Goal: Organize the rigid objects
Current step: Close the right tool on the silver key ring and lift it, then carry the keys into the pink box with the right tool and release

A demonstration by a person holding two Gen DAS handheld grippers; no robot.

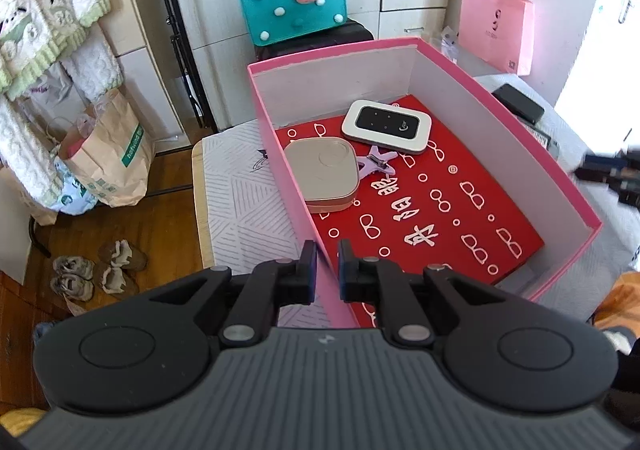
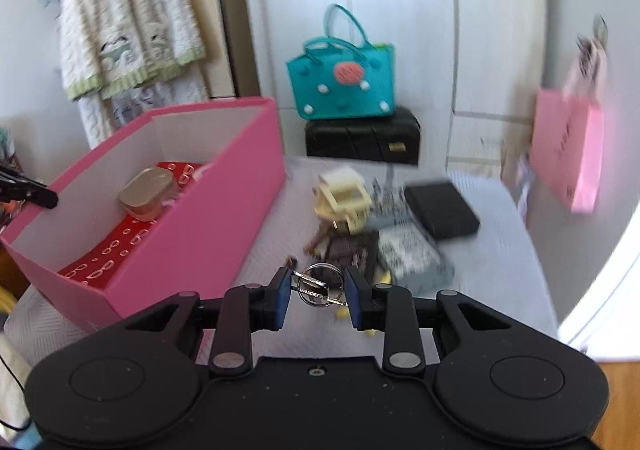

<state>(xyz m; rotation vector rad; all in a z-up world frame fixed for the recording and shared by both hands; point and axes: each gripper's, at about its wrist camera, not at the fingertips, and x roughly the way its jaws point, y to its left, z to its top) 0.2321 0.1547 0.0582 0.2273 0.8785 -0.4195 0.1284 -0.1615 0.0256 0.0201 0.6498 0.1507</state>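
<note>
L gripper clamps the near-left wall of a pink box, its 2 pads pinched narrow on the thin card, 1 inside and 1 outside. The box sits on a pale, line-patterned worktop. Inside, on a red printed liner: a beige rounded case against the left wall, a white-and-black pocket device toward the far end, and a lilac clip btwn the 2, touching the case.

R gripper, seen from its own camera, holds a key ring w/ keys btwn its blue pads, jaws about a third open, above the worktop just right of the box. Beyond it lies a blurred heap: a cream block figure, dark packets, a black flat case. A teal felt bag stands on a black case at the back; a pink paper bag hangs at right.
</note>
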